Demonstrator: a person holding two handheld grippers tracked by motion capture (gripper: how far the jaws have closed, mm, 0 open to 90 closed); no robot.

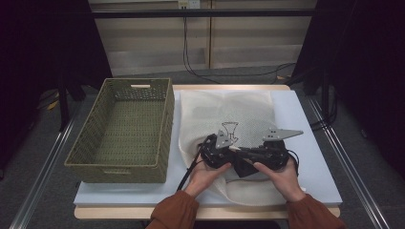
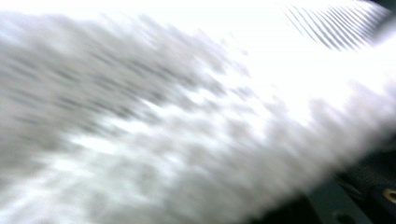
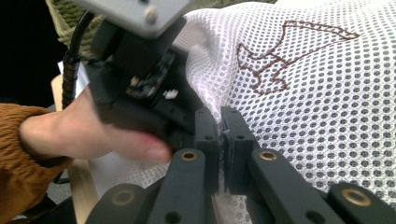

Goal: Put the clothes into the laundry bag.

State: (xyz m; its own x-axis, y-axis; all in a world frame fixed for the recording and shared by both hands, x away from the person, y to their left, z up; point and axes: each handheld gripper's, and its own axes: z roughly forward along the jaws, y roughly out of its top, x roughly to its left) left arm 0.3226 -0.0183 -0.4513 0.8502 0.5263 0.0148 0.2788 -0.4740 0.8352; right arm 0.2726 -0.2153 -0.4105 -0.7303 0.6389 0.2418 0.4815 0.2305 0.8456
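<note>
A white mesh bag (image 1: 229, 112) with a brown stitched figure (image 1: 230, 130) lies flat on the pale blue pad (image 1: 310, 157). Both grippers meet over its near part, tip to tip. My right gripper (image 1: 244, 155) comes in from the right. In the right gripper view its jaws (image 3: 221, 128) are pinched together on a raised fold of the mesh (image 3: 303, 93). My left gripper (image 1: 233, 151) comes in from the left, and its body (image 3: 135, 88) sits right against the right jaws. Its tips are hidden there. Blurred white mesh (image 2: 187, 116) lies close to the left gripper's camera.
A green woven basket (image 1: 165, 129) with nothing in it stands on the left of the pad, beside the bag. The pad's right strip lies bare. Cables (image 1: 191, 67) run along the floor behind the table's far edge.
</note>
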